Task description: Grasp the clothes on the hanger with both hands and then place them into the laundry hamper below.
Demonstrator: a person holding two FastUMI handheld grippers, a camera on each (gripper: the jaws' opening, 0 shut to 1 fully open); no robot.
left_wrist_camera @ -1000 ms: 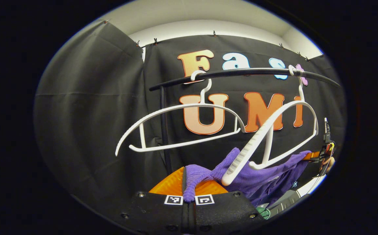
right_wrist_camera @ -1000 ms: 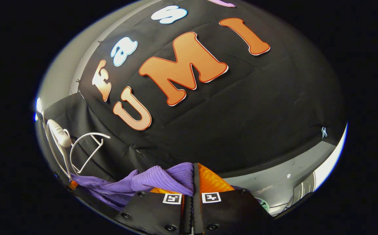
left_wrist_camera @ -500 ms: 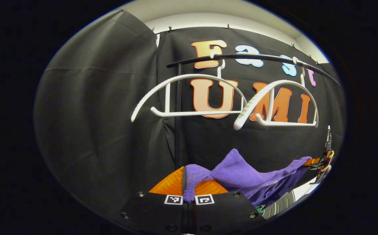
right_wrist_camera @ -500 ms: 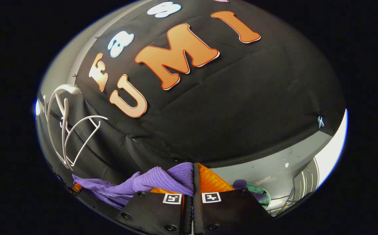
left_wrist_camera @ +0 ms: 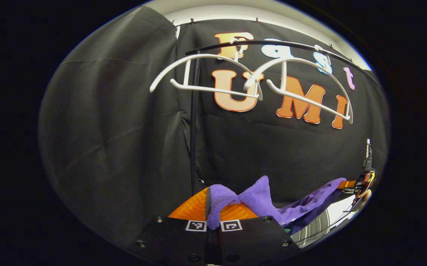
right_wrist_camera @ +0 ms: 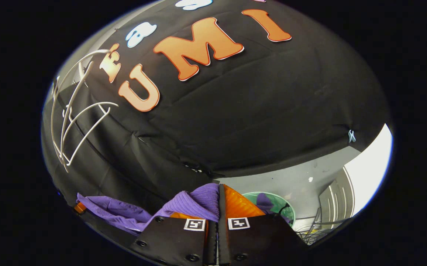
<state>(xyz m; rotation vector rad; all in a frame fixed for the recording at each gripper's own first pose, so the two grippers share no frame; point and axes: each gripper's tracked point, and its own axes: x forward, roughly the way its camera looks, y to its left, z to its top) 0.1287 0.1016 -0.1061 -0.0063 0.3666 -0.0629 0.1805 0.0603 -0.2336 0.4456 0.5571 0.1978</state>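
Observation:
A purple garment hangs stretched between both grippers, off the hangers. My left gripper is shut on one bunched end of it. The cloth runs right to the right gripper at the far edge, with a hand behind it. In the right gripper view, my right gripper is shut on the garment, which trails left toward the left gripper. Two bare white hangers hang on the black rail above. A round green hamper with purple cloth inside sits on the floor below.
The rack's black post stands just behind the left gripper. In the right gripper view the hangers are up at the left. A wire basket and a grey ribbed panel stand by the hamper on the grey floor.
Both grippers have come down with the garment, which slid off the right hanger. That hanger swung back up on the rail. The green hamper has come into the right gripper view.

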